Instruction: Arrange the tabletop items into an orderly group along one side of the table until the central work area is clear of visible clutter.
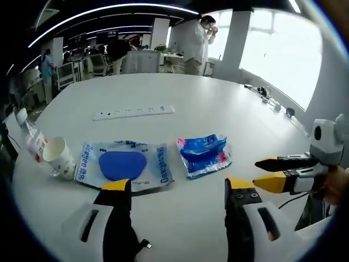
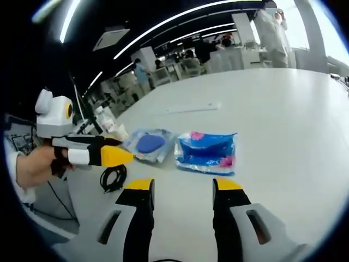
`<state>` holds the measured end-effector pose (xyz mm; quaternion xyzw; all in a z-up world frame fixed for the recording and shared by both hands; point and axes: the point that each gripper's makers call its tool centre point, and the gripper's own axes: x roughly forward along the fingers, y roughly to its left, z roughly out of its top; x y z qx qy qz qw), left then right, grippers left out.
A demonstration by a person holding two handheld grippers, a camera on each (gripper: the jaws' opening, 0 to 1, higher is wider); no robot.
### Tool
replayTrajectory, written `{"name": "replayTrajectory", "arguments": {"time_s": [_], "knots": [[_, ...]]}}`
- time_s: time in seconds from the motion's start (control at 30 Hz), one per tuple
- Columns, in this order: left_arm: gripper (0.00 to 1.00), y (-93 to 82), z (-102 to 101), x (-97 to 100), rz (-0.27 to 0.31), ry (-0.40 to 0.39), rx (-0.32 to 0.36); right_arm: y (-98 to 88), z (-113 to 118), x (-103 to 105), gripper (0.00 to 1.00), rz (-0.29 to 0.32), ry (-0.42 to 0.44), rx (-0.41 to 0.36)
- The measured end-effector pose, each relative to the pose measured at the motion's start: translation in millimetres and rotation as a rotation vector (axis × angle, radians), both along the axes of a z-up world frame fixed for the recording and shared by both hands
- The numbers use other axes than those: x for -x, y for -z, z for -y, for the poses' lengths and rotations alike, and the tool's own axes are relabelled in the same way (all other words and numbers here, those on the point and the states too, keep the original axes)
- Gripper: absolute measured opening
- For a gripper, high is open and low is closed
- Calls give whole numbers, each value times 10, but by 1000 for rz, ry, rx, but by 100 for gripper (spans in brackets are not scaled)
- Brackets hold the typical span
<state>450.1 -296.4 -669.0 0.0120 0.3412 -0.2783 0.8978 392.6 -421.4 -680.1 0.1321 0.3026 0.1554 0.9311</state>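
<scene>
Blue packets lie side by side mid-table (image 1: 218, 87): mask pack (image 1: 124, 165) ahead of the left gripper (image 1: 177, 188), wipes (image 2: 207, 150) ahead of the right gripper (image 2: 179, 188). Both sets of fingers are spread, empty, just short. A cup (image 1: 59, 157) lies farther left.

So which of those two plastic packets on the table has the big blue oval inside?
The clear packet beside the paper cup, with blue lettering along its edges. The other packet is crumpled and blue all over with pink patches.

Standing person (image 1: 197, 43) beyond the table, bright windows (image 1: 283, 52) alongside.
</scene>
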Motion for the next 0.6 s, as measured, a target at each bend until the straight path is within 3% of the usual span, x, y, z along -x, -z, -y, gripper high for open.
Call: {"name": "replayTrajectory", "arguments": {"time_s": [0.6], "knots": [[70,31,-236,41,-13,-71,7,-38,10,-21,40,9,14,-22]]}}
